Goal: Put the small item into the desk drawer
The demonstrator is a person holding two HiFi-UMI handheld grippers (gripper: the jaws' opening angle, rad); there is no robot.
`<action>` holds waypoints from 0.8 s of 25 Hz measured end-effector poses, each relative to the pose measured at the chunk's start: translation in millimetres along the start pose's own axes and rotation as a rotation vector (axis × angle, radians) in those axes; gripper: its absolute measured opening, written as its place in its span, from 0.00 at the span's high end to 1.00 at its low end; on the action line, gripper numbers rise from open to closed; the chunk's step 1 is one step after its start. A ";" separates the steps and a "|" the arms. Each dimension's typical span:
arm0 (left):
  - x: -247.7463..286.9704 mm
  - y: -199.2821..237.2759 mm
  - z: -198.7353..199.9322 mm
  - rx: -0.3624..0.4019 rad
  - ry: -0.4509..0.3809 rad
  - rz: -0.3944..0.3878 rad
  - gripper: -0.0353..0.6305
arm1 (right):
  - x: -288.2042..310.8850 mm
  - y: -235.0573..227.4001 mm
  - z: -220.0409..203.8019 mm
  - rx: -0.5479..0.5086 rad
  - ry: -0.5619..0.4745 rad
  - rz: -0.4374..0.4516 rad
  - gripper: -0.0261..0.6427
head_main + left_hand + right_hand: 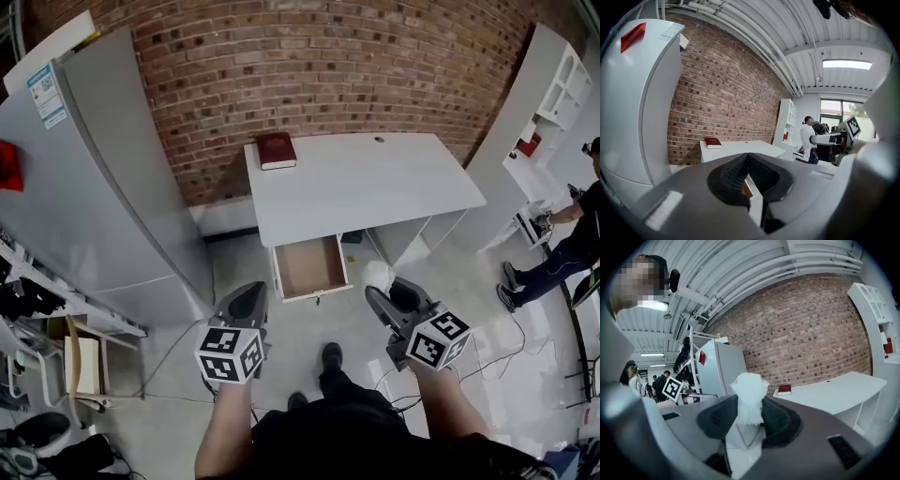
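My right gripper (749, 417) is clenched on a crumpled white wad (749, 392), at lower centre of its view. The wad's lower end is hidden between the pads. My left gripper (748, 171) is pressed closed on nothing. At the head view's centre the drawer (309, 270) stands pulled out, its back hidden under the white desk (366, 183).

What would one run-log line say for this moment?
right gripper: shut on white wad | left gripper: shut, empty | drawer: open
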State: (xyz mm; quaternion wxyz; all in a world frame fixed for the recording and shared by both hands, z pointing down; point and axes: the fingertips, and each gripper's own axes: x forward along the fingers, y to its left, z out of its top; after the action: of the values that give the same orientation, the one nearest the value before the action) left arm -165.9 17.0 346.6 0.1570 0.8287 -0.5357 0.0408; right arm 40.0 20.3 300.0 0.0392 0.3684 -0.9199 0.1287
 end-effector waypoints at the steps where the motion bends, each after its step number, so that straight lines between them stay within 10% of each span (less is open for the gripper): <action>1: 5.9 3.5 0.4 0.003 0.009 0.002 0.93 | 7.5 -5.5 -1.0 0.011 -0.003 0.004 0.72; 20: 180.3 23.7 10.3 0.005 0.197 0.066 0.93 | 115.0 -179.9 -24.3 0.166 0.072 0.086 0.72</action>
State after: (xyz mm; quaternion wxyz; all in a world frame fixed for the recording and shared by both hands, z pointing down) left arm -112.0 -152.8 384.5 0.2056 0.8030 -0.5444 0.1286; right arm 79.8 -175.1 380.0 0.0362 0.3255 -0.9191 0.2193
